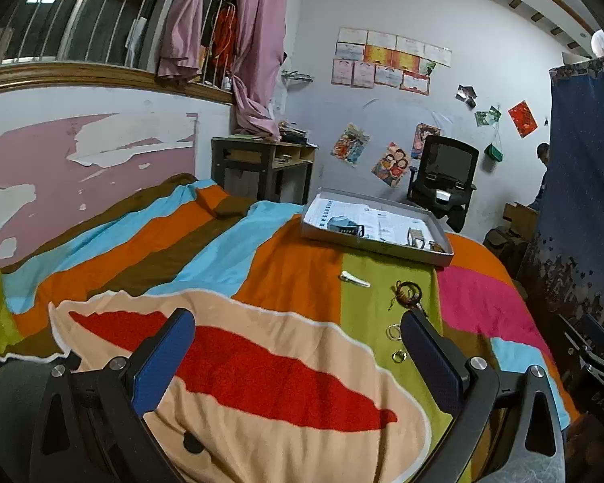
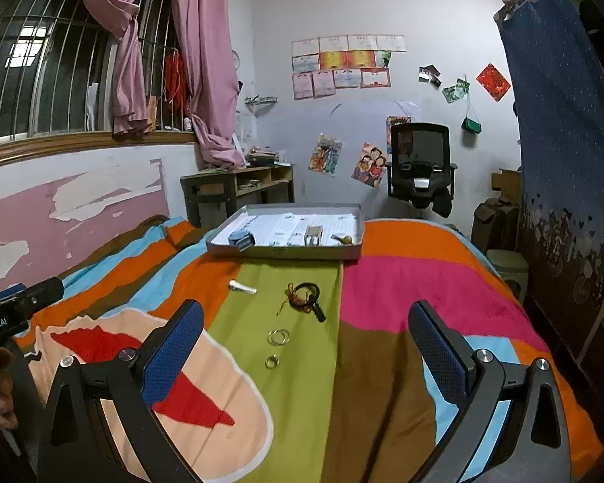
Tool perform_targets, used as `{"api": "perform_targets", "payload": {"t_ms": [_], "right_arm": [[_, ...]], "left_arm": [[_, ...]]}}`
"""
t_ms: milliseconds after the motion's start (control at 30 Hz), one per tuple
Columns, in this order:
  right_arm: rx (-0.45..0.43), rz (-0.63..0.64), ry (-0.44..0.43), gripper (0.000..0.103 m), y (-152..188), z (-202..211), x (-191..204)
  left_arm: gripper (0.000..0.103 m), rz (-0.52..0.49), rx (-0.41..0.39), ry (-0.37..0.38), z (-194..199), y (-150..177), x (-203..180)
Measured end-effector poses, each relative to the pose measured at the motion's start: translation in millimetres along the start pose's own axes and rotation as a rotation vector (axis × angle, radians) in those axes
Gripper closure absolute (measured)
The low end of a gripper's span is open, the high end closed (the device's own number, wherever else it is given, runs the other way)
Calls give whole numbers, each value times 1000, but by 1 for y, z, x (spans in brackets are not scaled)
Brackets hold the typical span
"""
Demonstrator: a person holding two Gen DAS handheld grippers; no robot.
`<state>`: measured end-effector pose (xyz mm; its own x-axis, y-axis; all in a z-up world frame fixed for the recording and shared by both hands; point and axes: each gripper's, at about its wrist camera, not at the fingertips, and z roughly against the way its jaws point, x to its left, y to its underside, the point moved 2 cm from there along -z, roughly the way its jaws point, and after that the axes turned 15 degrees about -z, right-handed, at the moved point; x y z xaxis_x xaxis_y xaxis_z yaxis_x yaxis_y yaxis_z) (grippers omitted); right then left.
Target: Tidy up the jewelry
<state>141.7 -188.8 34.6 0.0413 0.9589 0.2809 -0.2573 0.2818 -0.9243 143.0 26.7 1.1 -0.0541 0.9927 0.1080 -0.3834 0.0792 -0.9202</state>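
Bed [image 2: 402, 277], covered by a multicoloured striped blanket, fills the lower half of both views.

Left gripper [image 1: 298, 334]: seen at lower centre of the left wrist view, jaws spread wide, nothing held; its body also enters the right wrist view at the left edge [image 2: 20, 302].

Hair clip [image 2: 242, 286], white: lies on the green stripe, left of centre, well apart from either gripper.

Bracelet [image 2: 304, 297], dark cord with red threads: lies just right of the clip, centre frame.

Pair of rings [image 2: 278, 337], thin, touching each other: placed below the bracelet. In the left wrist view they lie just beside the right fingertip [image 1: 412, 328].

Single ring [image 2: 272, 360]: placed below the pair.

Tray [image 2: 286, 251], shallow, grey: set on the bed above the loose pieces, upper centre; a small blue box [image 2: 241, 240] and other small items are held inside.

Right gripper [image 2: 306, 328]: lower centre, jaws spread wide, empty.

Office chair [image 2: 420, 165]: stands against the wall, upper right.
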Motion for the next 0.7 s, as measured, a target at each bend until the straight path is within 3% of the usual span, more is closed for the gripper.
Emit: {"api": "perform_targets", "payload": {"t_ms": [300, 700], "right_arm": [[-37, 6, -13, 3, -27, -27, 9], [30, 21, -18, 3, -10, -62, 9]], "left_arm": [[0, -18, -38, -1, -25, -33, 1], [0, -9, 31, -18, -55, -20, 2]]}}
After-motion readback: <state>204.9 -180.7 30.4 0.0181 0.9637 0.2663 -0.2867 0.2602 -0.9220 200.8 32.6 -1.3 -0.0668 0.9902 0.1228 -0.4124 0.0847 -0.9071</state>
